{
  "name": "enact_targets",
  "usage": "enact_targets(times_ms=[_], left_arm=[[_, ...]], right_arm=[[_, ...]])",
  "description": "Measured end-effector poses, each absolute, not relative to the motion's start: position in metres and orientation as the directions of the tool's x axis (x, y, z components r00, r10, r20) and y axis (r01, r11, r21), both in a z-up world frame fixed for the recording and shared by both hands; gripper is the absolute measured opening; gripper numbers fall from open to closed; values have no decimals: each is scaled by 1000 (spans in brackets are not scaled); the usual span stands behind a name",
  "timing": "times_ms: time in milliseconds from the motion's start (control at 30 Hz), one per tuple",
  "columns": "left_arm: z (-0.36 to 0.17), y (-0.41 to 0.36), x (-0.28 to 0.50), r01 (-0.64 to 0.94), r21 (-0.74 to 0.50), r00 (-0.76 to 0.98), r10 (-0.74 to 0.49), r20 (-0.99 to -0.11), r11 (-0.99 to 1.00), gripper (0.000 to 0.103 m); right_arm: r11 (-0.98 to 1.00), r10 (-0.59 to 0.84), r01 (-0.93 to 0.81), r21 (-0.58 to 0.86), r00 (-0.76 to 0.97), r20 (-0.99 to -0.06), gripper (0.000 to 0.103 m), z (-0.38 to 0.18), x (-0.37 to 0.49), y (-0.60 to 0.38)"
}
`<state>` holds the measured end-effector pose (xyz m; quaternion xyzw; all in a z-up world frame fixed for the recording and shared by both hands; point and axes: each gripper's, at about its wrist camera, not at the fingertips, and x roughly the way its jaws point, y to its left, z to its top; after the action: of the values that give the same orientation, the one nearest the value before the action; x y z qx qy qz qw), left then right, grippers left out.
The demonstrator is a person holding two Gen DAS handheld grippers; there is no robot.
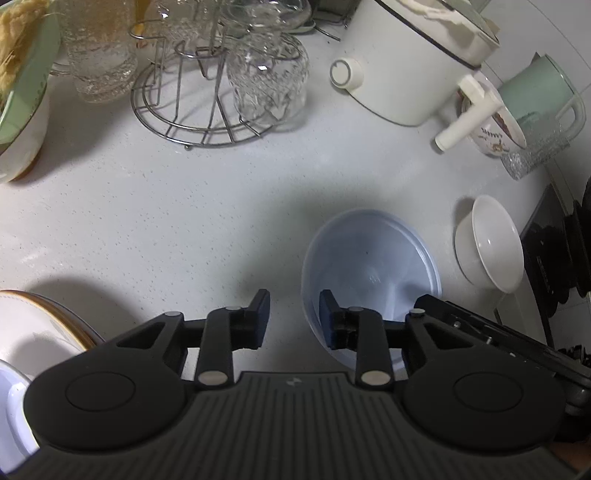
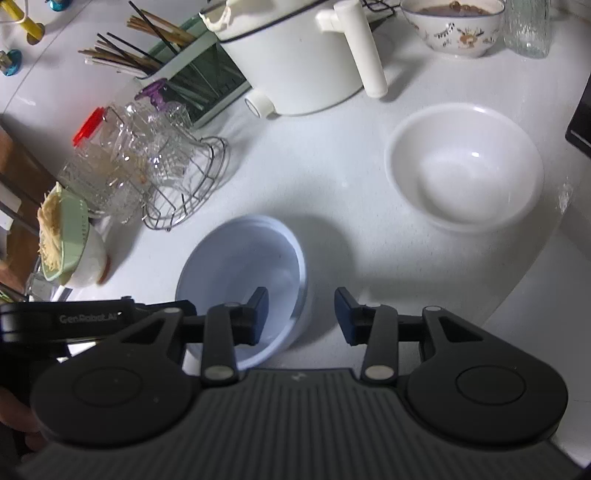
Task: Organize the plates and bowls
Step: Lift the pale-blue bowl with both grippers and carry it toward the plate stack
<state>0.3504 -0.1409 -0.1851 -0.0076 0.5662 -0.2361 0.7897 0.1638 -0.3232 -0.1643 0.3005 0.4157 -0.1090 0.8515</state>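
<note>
Pale blue bowl [image 2: 242, 280], plain inside. White bowl [image 2: 465, 166], glossy, no pattern. Countertop [image 1: 147, 206] white w/ fine grey speckle. Cooker pot [image 1: 402, 62] cream-white, dark rim line. Floral bowl [image 2: 456, 31]: white w/ brown & dark flower sprigs. Mint-green mug [image 1: 543, 92]. Plates [image 1: 44, 325] white w/ gold edge. Jar lid [image 2: 88, 127] red.

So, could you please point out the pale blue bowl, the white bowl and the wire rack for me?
pale blue bowl [image 2: 240, 258], right wrist view, inner wall.
white bowl [image 2: 461, 177], right wrist view, inside bottom.
wire rack [image 1: 207, 142], left wrist view, base ring.
</note>
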Motion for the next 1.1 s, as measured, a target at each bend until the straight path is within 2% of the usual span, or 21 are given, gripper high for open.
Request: enact_targets(times_ms=[267,333,400,467,500,1100], left_arm=[[-188,-141,351,375,-279,256,-388,-885,884,34],[-188,-141,351,378,-285,259,-396,-881,881,33],[-186,-142,350,386,-289,265,-406,-875,876,30],[-186,-143,349,396,-293,264,-413,-871,871,18],[-185,-143,349,398,-301,260,-422,-869,866,17],[-130,-109,321,328,-355,286,-450,-846,875,16]], right_arm=[[798,41,432,421,657,-753,41,-165,166,-332],[811,31,424,404,657,-753,33,-165,167,-329],[820,37,412,398,656,-754,20,-167,170,-325],[827,43,400,396,657,-753,15,-167,171,-322],[830,46,393,395,658,-751,12,-166,170,-320],[818,78,378,432,672,-736,12,-116,157,-297]])
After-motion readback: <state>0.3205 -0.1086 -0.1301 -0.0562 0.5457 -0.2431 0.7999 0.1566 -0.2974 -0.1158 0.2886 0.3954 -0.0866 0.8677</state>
